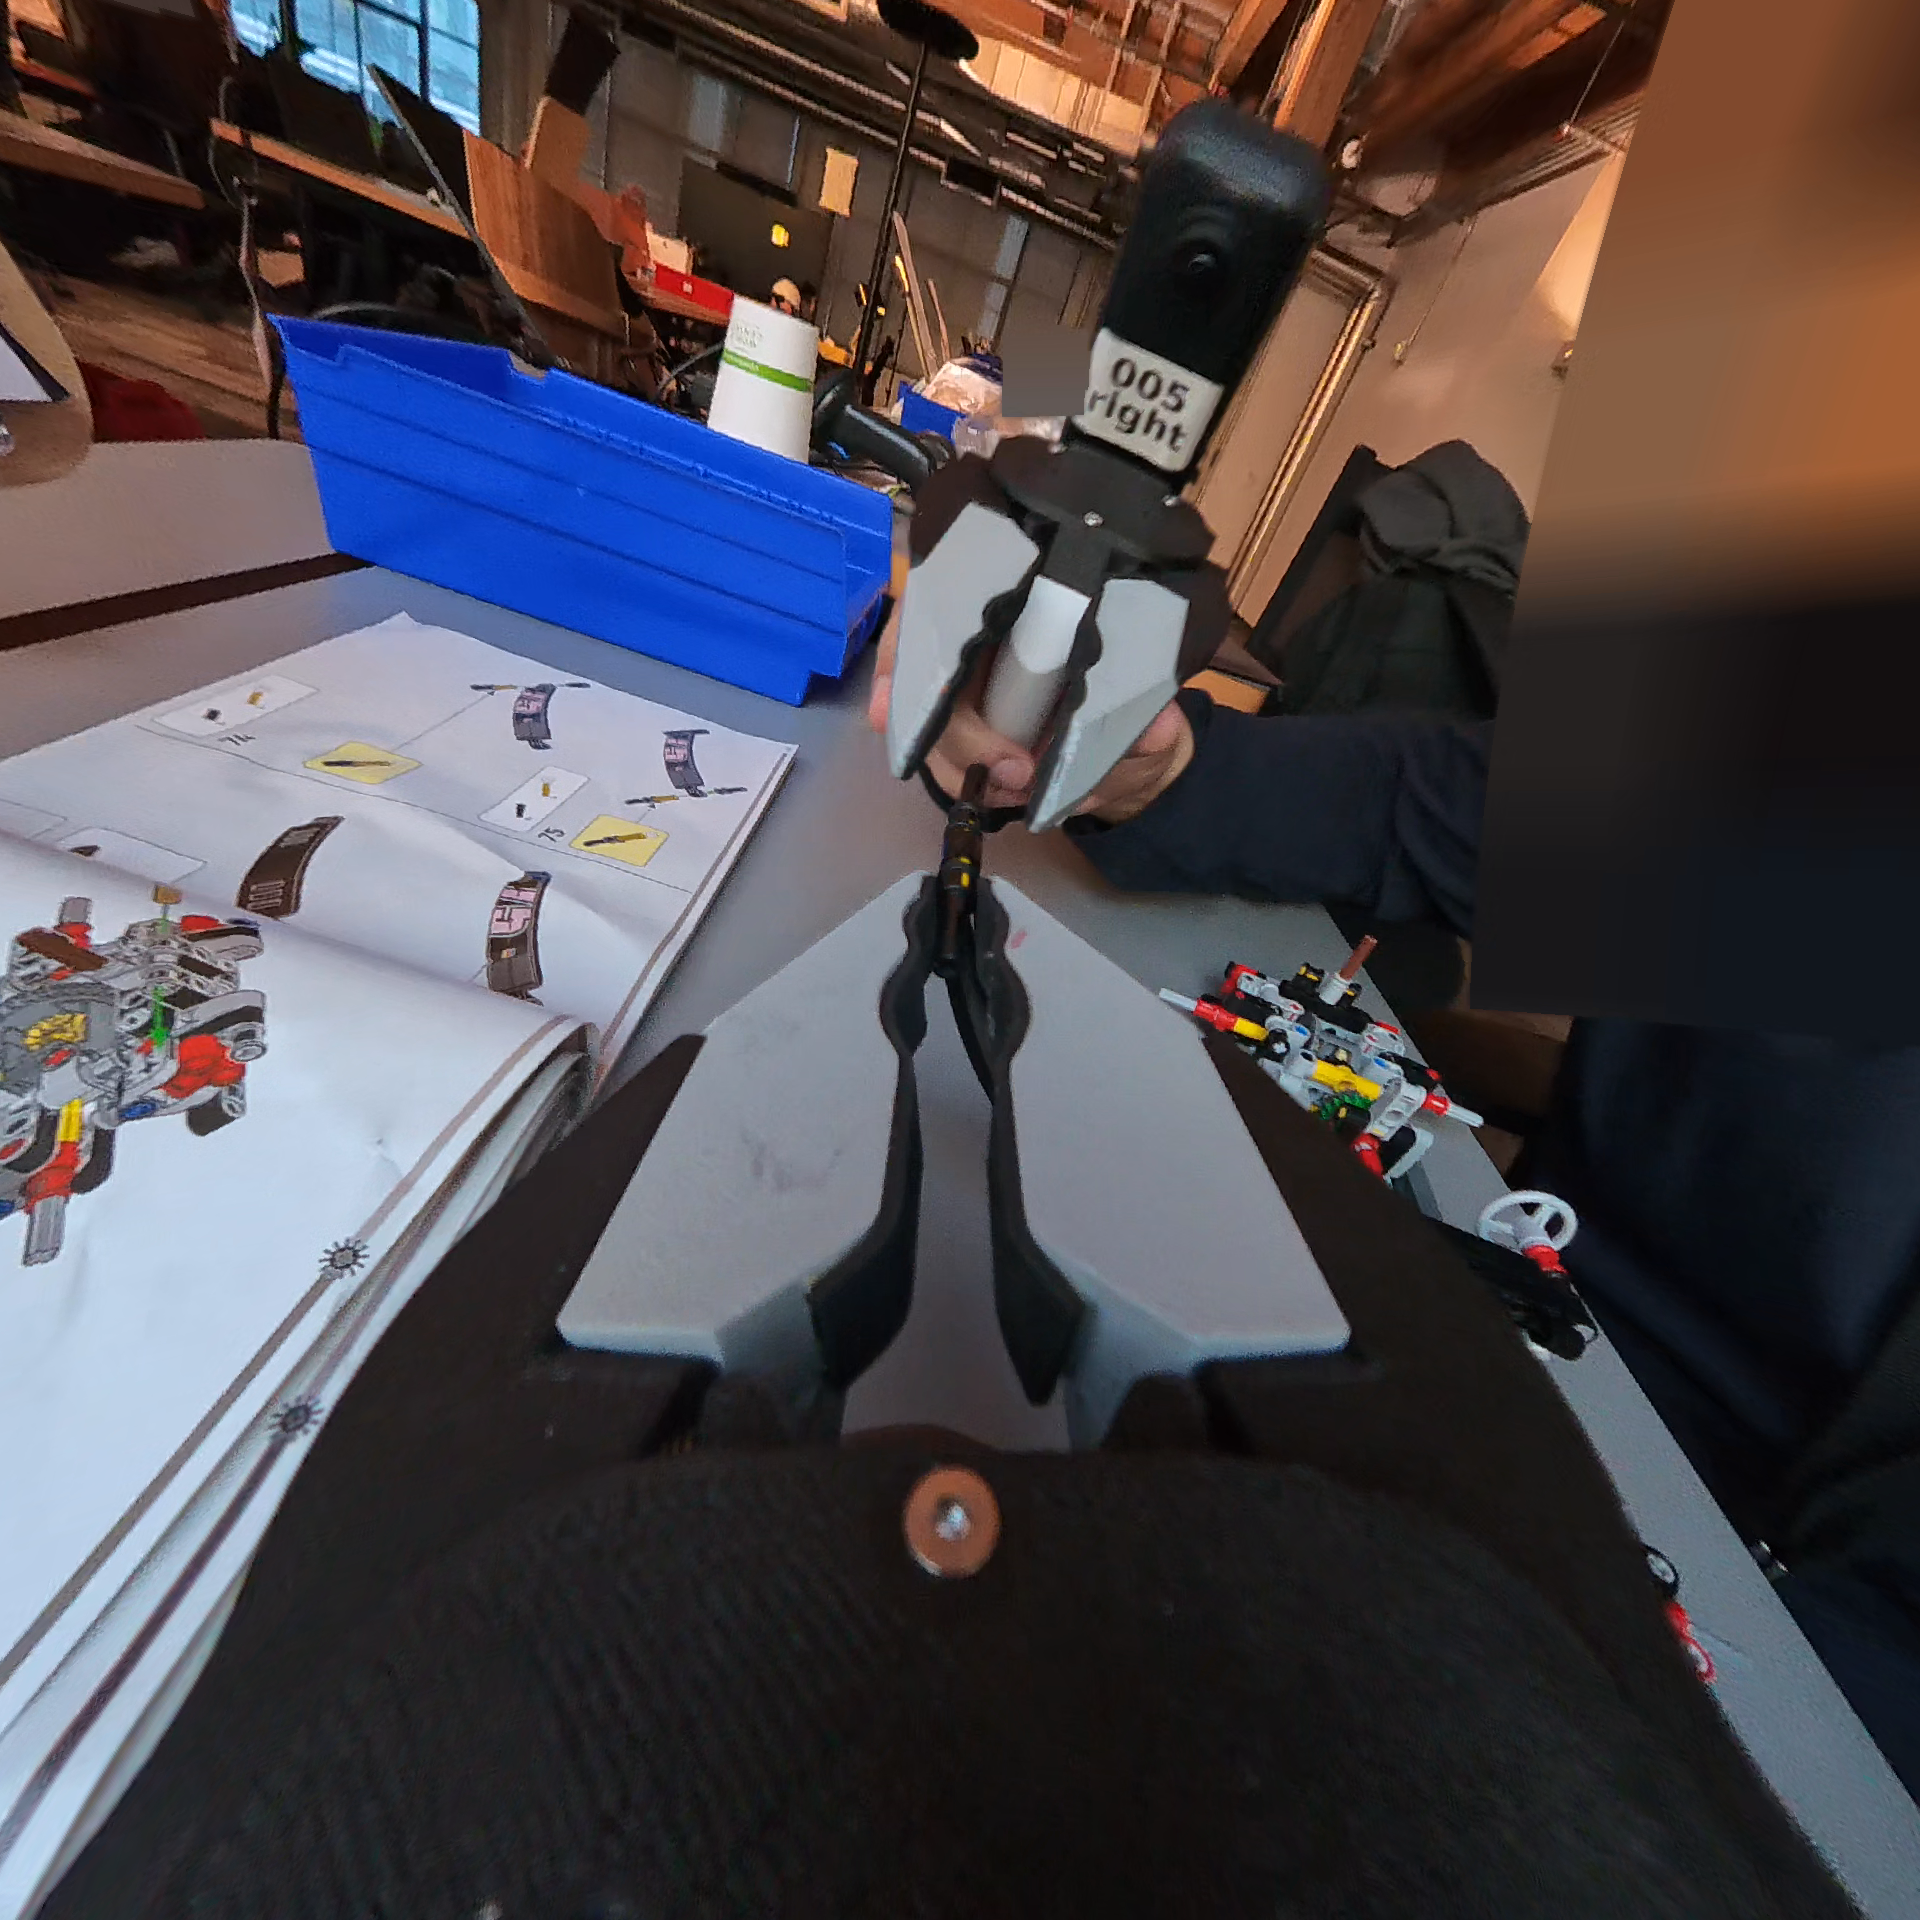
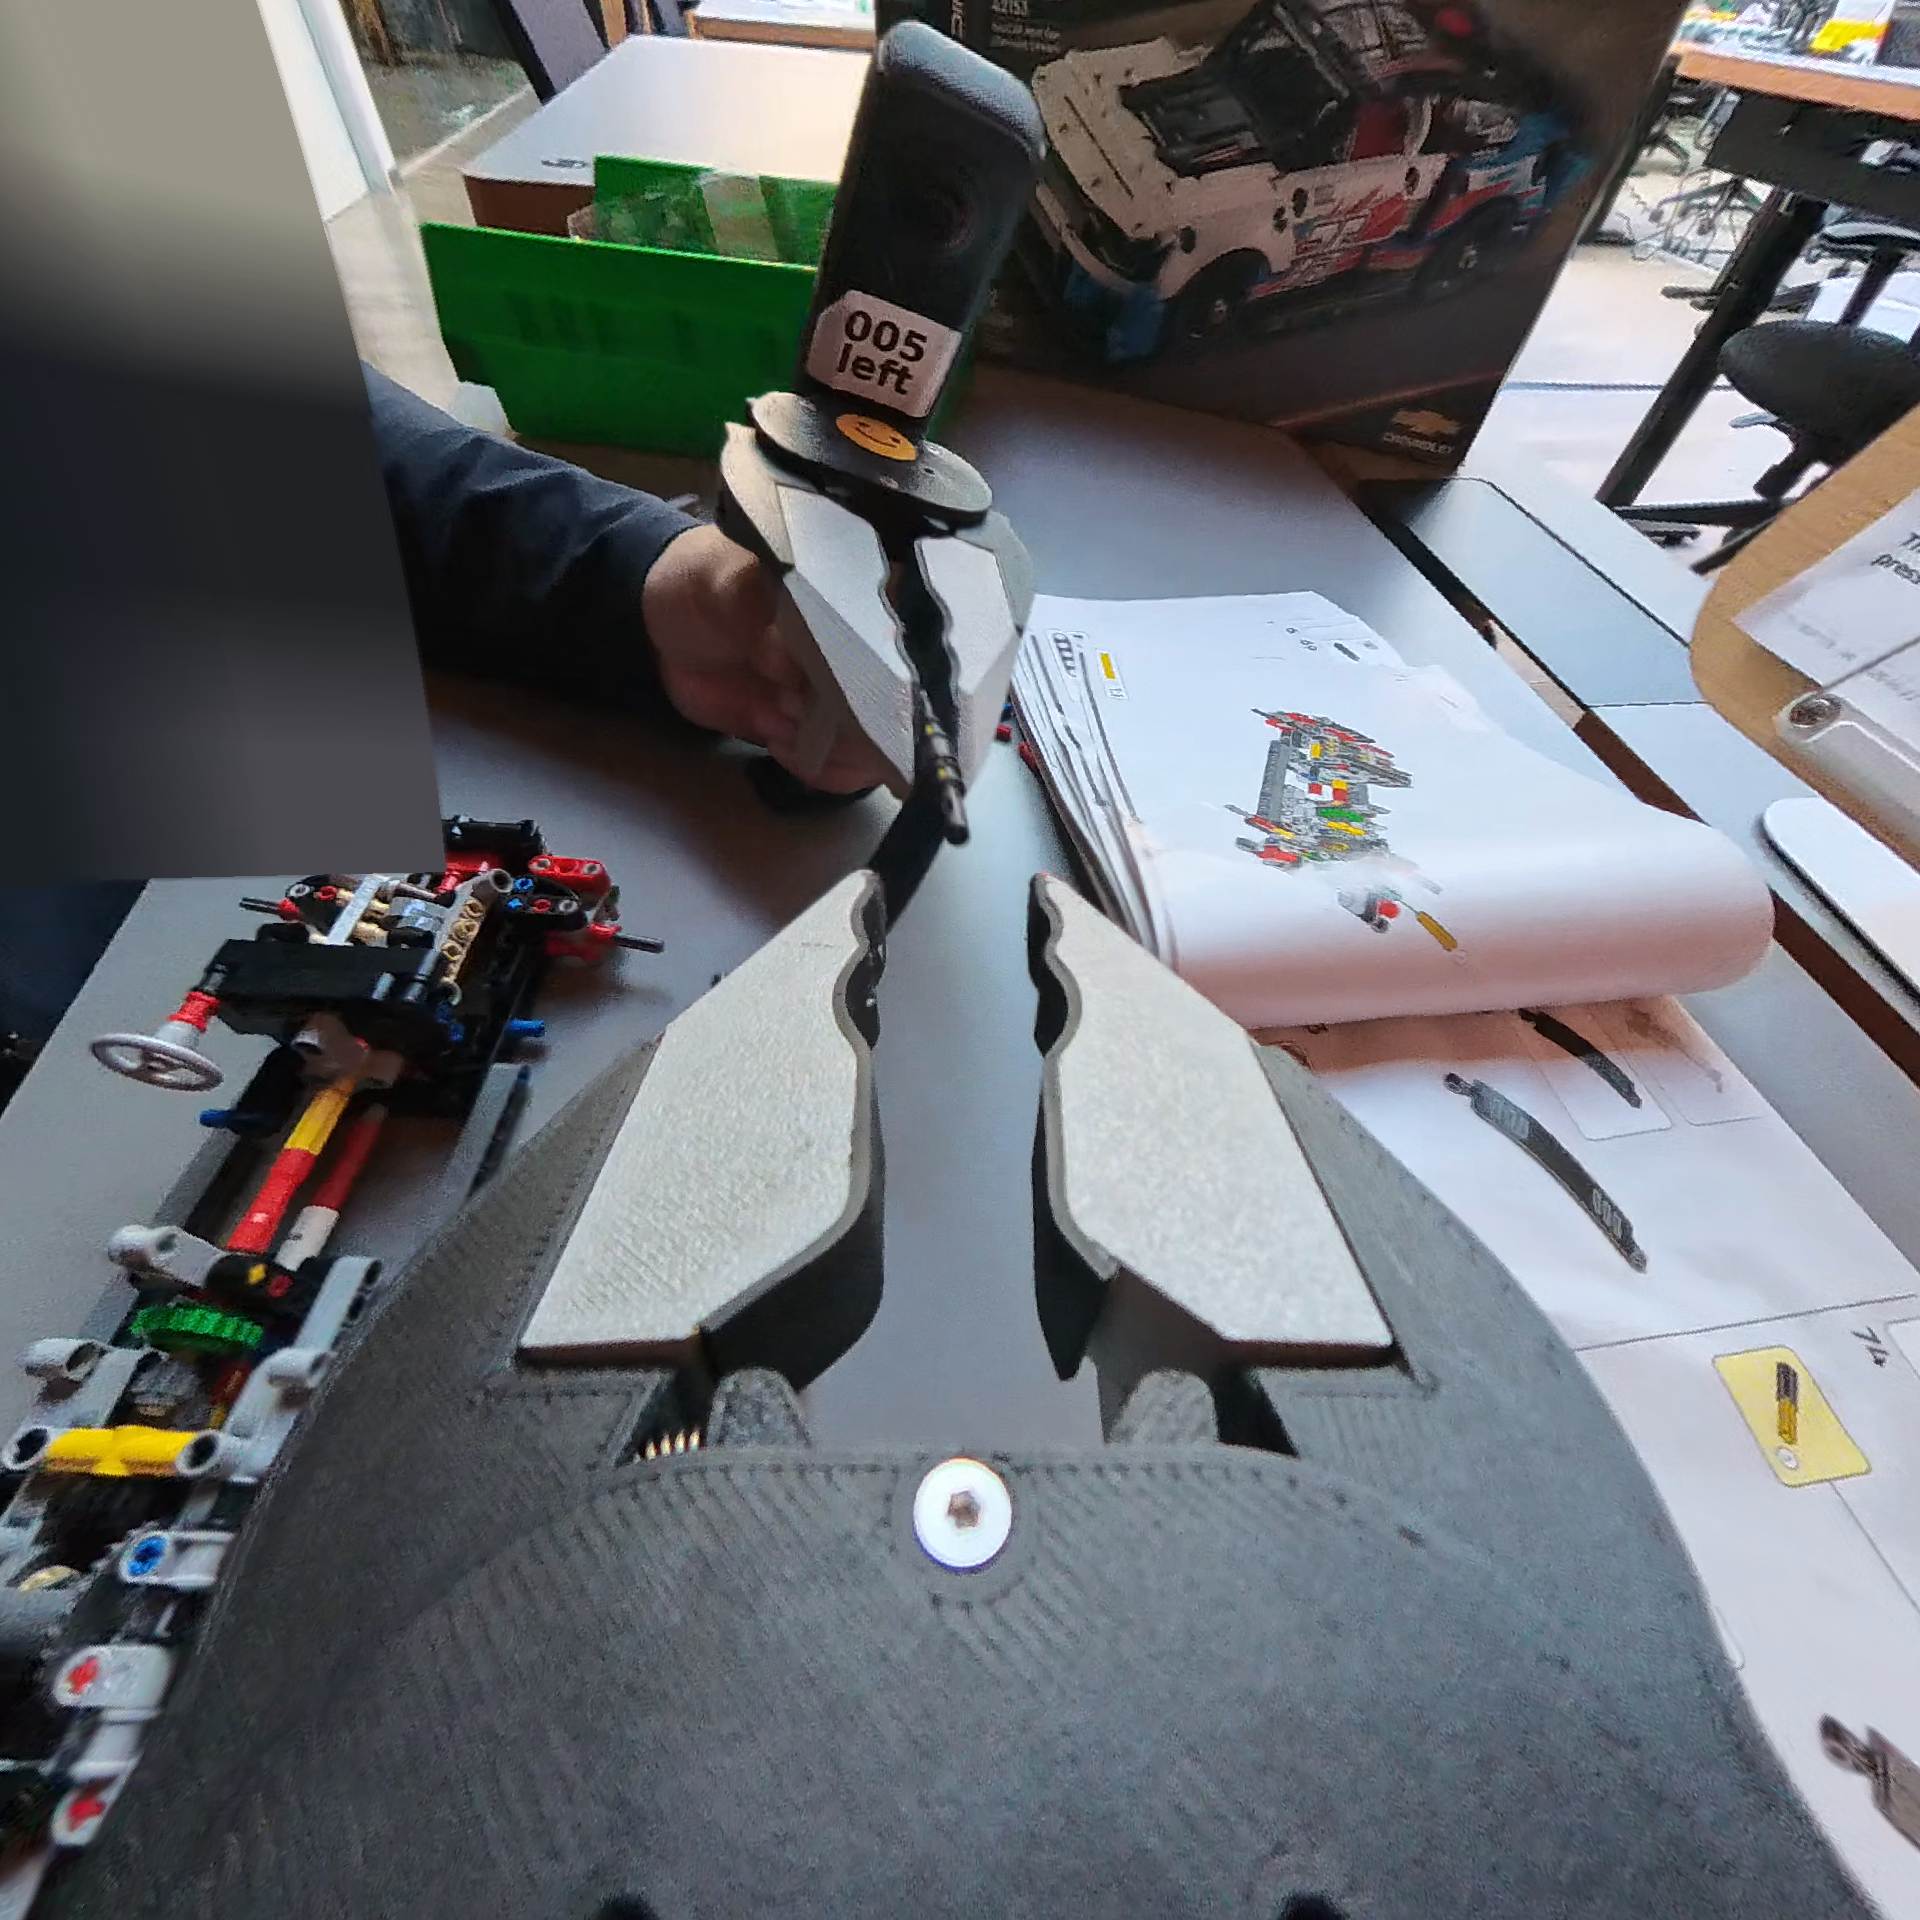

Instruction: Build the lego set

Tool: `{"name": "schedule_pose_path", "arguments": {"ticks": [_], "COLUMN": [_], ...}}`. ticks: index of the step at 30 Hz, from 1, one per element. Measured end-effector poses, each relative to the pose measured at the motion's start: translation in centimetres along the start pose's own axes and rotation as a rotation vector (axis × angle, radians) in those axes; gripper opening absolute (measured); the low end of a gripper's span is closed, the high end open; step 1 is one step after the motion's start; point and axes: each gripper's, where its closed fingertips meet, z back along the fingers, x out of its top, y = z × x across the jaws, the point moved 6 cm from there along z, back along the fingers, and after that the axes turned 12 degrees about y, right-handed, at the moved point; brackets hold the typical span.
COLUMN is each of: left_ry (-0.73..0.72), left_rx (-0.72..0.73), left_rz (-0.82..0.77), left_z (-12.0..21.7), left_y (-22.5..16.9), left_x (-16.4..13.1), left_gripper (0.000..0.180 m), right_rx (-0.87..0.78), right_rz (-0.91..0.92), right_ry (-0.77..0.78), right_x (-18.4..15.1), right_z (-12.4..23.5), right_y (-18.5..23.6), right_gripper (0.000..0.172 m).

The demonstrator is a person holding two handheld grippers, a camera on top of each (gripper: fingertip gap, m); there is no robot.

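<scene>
Left gripper (image 1: pixel 951 914) clamped tight on thin black rod with yellow bands (image 1: pixel 958 862), tip poking forward as if offered to right gripper (image 2: pixel 956 914), jaws parted and empty just short of it, above grey table (image 1: pixel 831 790) beside open instruction booklet (image 1: pixel 416 883).

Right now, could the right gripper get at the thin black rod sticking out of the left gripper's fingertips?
Probably yes. The right gripper is open, faces the rod that the left gripper pinches, and nothing lies between them.
</scene>
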Motion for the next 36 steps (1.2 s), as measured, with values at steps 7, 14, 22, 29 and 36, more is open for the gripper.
{"name": "schedule_pose_path", "arguments": {"ticks": [7,14,22,29,36], "left_ry": [0.085,0.121,0.128,0.109,0.197], "left_rx": [-0.03,-0.05,-0.061,-0.063,-0.071], "left_rz": [-0.003,0.041,0.07,0.078,0.087], "left_z": [-1.1,-1.6,-1.8,-1.9,-2.7], "left_y": [-0.5,-0.4,-0.2,-0.3,-0.3], "left_x": [-0.5,-0.8,-0.8,-0.7,-1.2], "left_gripper": [0.003,0.003,0.004,0.003,0.002], "right_rx": [-0.02,0.03,0.102,0.075,0.108], "right_rz": [0.026,0.006,-0.049,-0.05,-0.072], "right_ry": [0.042,0.024,-0.084,-0.085,-0.108], "right_x": [0.0,-1.2,-1.6,-1.4,-1.4], "right_z": [-0.2,-0.7,-1.2,-1.0,-0.9], "right_y": [1.1,1.1,0.5,0.6,0.3], "right_gripper": [0.002,0.002,0.002,0.002,0.003]}}
